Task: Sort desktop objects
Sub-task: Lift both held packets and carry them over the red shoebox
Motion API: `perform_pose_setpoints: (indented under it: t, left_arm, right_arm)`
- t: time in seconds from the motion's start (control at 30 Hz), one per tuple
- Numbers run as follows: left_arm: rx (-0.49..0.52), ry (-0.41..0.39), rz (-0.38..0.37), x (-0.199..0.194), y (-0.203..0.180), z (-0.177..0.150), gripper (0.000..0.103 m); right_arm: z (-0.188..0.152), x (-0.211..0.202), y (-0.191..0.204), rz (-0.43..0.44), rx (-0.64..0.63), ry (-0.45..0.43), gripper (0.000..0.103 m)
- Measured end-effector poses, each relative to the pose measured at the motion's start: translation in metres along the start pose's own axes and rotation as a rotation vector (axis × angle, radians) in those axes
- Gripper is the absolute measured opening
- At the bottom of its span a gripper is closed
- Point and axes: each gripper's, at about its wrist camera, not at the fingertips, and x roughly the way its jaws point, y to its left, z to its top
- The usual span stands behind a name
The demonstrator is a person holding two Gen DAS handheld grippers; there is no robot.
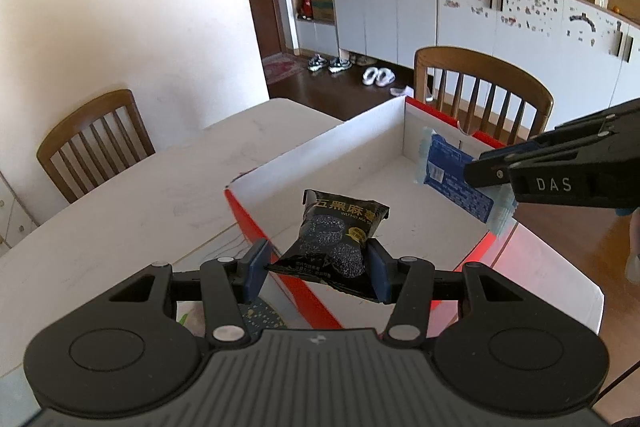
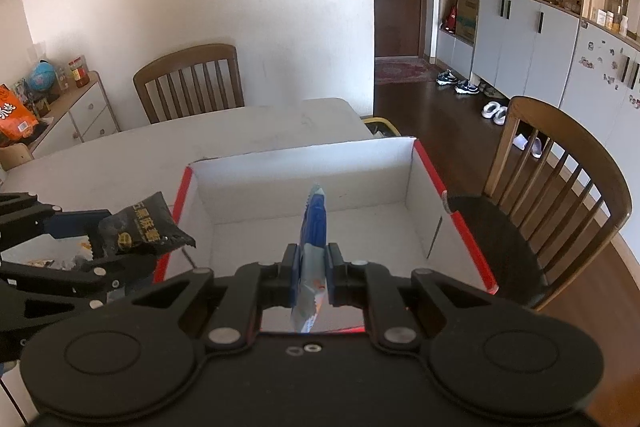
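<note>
left gripper (image 1: 318,263) grips black packet (image 1: 340,231); right gripper (image 2: 312,273) grips blue packet (image 2: 314,227); yellow bin (image 2: 380,126) right-view only

We see a glossy black plastic snack packet (image 1: 336,239), a shiny blue film wrapper (image 2: 314,227), a cardboard box (image 2: 304,163) matt white inside with glossy red outside, matt black plastic fingers (image 1: 256,267), a smooth white bench (image 1: 140,195), and varnished wooden chairs (image 2: 192,83).

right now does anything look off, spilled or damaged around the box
Nothing stands out. The box sits open and looks bare inside. The left gripper holds a black snack packet over its near edge, and the right gripper holds a blue packet above it. No spills or tears show.
</note>
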Motion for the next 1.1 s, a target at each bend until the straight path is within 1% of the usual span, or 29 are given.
perform_pose_setpoints:
  t: [0.57, 0.83, 1.0, 1.1]
  left_arm:
    - [0.063, 0.122, 0.005, 0.063, -0.013, 0.017, 0.05]
    - [0.066, 0.173, -0.017, 0.094, -0.018, 0.017, 0.05]
    - [0.093, 0.201, -0.016, 0.112, -0.022, 0.02, 0.05]
    - [0.095, 0.231, -0.027, 0.123, -0.023, 0.022, 0.05]
  right_arm:
    - [0.011, 0.048, -0.03, 0.006, -0.009, 0.119, 0.012]
    - [0.011, 0.067, -0.039, 0.005, -0.017, 0.152, 0.012]
    - [0.01, 0.081, -0.046, 0.009, 0.0, 0.178, 0.012]
    - [0.007, 0.088, -0.049, 0.014, 0.003, 0.197, 0.012]
